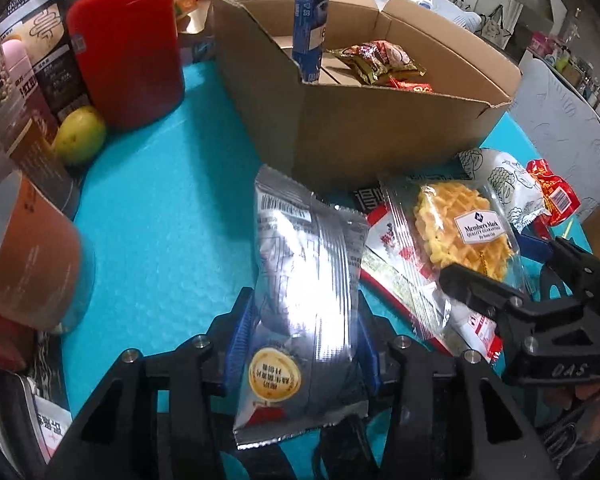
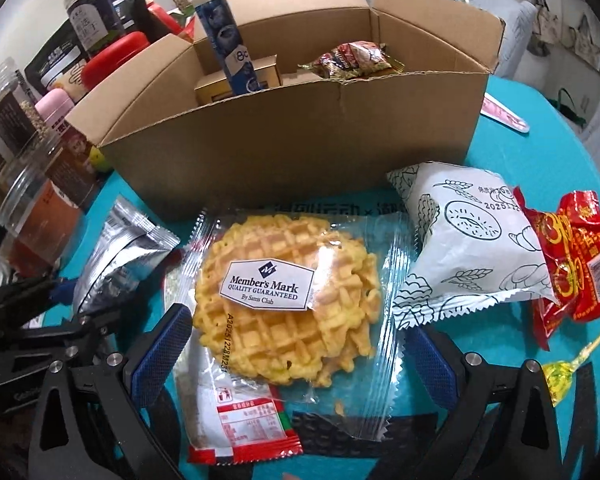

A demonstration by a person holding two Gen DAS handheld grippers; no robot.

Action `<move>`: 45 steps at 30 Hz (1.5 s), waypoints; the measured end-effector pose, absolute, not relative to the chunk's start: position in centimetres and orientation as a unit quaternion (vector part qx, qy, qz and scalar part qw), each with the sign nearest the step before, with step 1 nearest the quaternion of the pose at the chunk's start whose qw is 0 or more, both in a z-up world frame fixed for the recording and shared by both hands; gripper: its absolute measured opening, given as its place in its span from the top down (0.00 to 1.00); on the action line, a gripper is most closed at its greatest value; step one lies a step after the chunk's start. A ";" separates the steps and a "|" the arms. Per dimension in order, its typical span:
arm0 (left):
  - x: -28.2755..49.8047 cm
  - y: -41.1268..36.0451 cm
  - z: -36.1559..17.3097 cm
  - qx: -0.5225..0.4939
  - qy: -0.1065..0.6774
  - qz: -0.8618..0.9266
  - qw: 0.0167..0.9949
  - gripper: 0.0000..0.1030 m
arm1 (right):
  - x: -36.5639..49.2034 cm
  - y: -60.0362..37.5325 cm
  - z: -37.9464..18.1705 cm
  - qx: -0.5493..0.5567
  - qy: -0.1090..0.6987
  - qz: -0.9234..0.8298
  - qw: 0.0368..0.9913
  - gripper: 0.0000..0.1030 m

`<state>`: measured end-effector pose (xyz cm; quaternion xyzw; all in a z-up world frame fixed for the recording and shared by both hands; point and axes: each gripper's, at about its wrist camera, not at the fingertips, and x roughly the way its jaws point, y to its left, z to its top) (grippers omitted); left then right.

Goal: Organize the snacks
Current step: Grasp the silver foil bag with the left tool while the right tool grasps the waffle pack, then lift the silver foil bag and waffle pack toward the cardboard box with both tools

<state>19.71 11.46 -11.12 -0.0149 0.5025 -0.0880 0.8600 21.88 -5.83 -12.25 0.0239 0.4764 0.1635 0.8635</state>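
My left gripper [image 1: 306,344] is shut on a silver snack packet [image 1: 308,280], held in front of the open cardboard box [image 1: 380,128]; the packet also shows in the right wrist view [image 2: 116,256]. My right gripper [image 2: 296,352] is open, its blue pads on either side of a clear-wrapped waffle packet [image 2: 288,304] that lies on the turquoise table [image 2: 540,152]. The waffle [image 1: 460,228] and the right gripper [image 1: 512,280] show in the left wrist view. The box [image 2: 292,148] holds a blue tube [image 2: 230,52] and wrapped snacks [image 2: 352,60].
A white printed bread packet [image 2: 468,248], a red snack bag [image 2: 576,256] and a yellow lollipop [image 2: 560,376] lie right of the waffle. A red canister [image 1: 128,48], a green-yellow fruit [image 1: 80,136] and several jars [image 1: 28,248] stand at the left.
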 end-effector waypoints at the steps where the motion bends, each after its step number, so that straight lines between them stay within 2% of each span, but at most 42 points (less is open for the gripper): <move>1: 19.8 11.5 -11.2 -0.020 0.499 -0.088 0.862 0.55 | 21.8 -5.8 -12.2 0.024 0.476 0.164 0.863 0.01; 5: 19.8 11.2 -11.2 -0.013 0.494 -0.077 0.866 0.59 | 21.0 -6.4 -11.9 0.028 0.473 0.173 0.863 0.17; 10: 18.7 11.2 -11.0 -0.022 0.498 -0.088 0.862 0.60 | 20.1 -7.6 -11.6 0.057 0.468 0.192 0.861 0.36; 12: 18.1 11.0 -11.0 -0.025 0.500 -0.090 0.861 0.60 | 19.7 -8.2 -11.5 0.077 0.466 0.202 0.858 0.47; 15: 17.4 10.7 -10.9 -0.031 0.502 -0.094 0.859 0.60 | 18.9 -8.6 -11.0 0.084 0.457 0.209 0.861 0.57; 21: 15.8 10.0 -10.9 -0.045 0.507 -0.103 0.854 0.60 | 17.4 -9.5 -10.5 0.088 0.443 0.215 0.866 0.65; 35: 12.2 7.8 -10.9 -0.055 0.514 -0.125 0.847 0.60 | 11.7 -13.3 -10.5 0.102 0.442 0.223 0.863 0.67; 39: 11.8 6.9 -11.3 -0.030 0.511 -0.121 0.850 0.60 | 11.4 -13.5 -11.6 0.112 0.457 0.229 0.852 0.58; 40: 11.9 6.7 -11.3 -0.025 0.511 -0.120 0.851 0.60 | 11.6 -13.6 -12.1 0.117 0.464 0.226 0.848 0.51; 42: 12.1 6.4 -11.3 -0.017 0.510 -0.119 0.852 0.60 | 11.7 -13.8 -12.2 0.133 0.453 0.236 0.850 0.42; 43: 12.2 6.3 -11.3 -0.015 0.510 -0.119 0.852 0.60 | 12.0 -13.8 -12.2 0.137 0.454 0.239 0.847 0.42; 45: 12.4 6.2 -11.2 -0.018 0.509 -0.119 0.853 0.60 | 12.3 -13.8 -12.2 0.146 0.450 0.245 0.846 0.36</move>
